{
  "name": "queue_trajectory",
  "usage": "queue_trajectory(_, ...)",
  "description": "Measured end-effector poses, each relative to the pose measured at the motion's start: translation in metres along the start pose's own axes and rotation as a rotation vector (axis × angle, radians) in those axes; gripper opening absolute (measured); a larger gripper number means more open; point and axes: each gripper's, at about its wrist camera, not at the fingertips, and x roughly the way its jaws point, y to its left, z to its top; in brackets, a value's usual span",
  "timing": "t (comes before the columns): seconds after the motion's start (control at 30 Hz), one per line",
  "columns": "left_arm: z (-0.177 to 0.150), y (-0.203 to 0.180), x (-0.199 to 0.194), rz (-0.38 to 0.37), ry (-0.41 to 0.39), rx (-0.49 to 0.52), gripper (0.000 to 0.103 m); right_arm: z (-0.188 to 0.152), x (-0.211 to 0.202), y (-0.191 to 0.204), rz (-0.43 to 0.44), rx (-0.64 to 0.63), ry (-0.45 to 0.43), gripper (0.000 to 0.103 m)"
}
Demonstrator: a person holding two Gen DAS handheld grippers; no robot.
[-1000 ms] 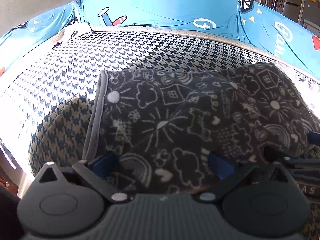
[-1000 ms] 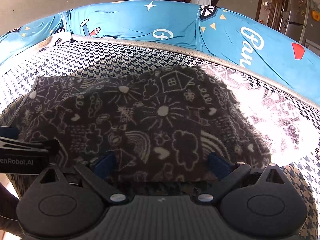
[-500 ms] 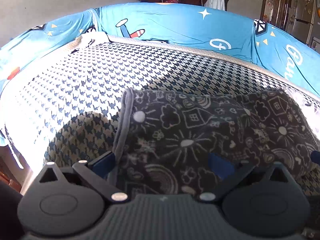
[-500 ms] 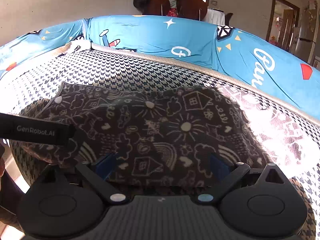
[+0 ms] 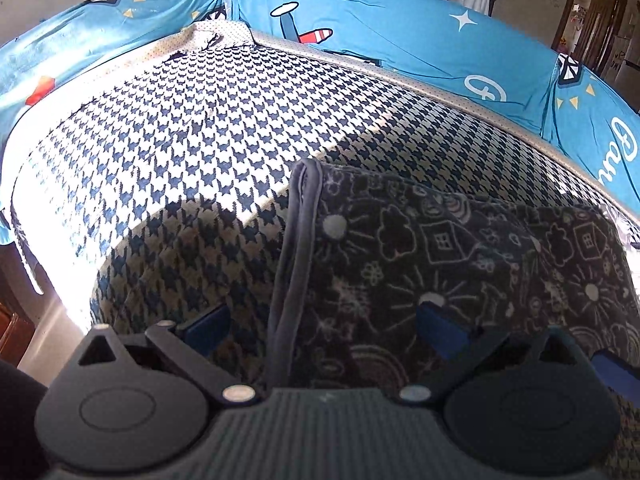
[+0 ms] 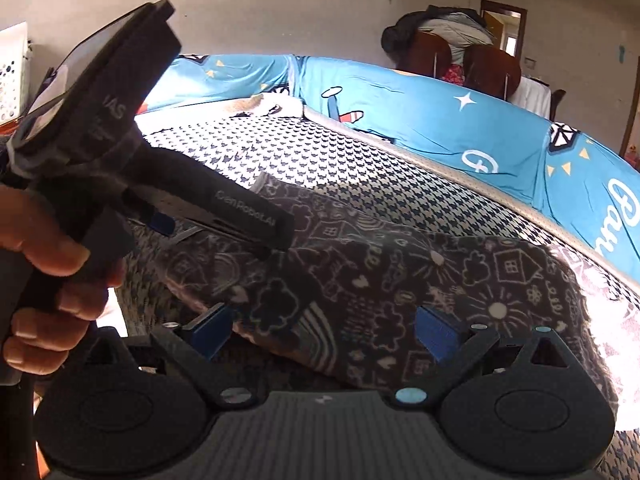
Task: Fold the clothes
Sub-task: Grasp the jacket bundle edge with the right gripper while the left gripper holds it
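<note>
A dark fleece garment (image 5: 460, 264) with white doodle prints and a grey hem (image 5: 300, 240) lies folded on the houndstooth sofa seat (image 5: 192, 132). It also shows in the right wrist view (image 6: 420, 280). My left gripper (image 5: 320, 320) is open, its blue fingertips spread either side of the garment's grey left edge, just short of it. My right gripper (image 6: 320, 328) is open over the garment's near edge, holding nothing. The left gripper's body (image 6: 120, 120) and the hand on it show at the left of the right wrist view.
Blue cartoon-print cushions (image 5: 400, 40) line the sofa's back and left side. The seat's front edge drops off at the lower left (image 5: 120, 280). Chairs draped with clothes (image 6: 452, 48) stand behind the sofa. Sunlight falls on the seat's right (image 6: 608, 320).
Both grippers have pulled back and upward from the garment. The left one shifted left to the grey hem. The right one tilted up, so the left gripper and hand now fill its left side.
</note>
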Motion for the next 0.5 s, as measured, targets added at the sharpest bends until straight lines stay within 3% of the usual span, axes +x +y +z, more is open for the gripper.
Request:
queue_trajectory(0.17, 0.007, 0.011, 0.003, -0.034, 0.033, -0.044, 0.103, 0.005, 0.007, 0.019, 0.072, -0.068, -0.011, 0.093)
queue_trajectory(0.33, 0.009, 0.011, 0.003, -0.041, 0.040, -0.043, 0.103, 0.009, 0.014, 0.033, 0.136, -0.125, -0.030, 0.070)
queue_trajectory(0.5, 0.011, 0.011, 0.001, -0.034, 0.035, -0.035, 0.103, 0.007, 0.026, 0.040, 0.187, -0.188, -0.022, 0.062)
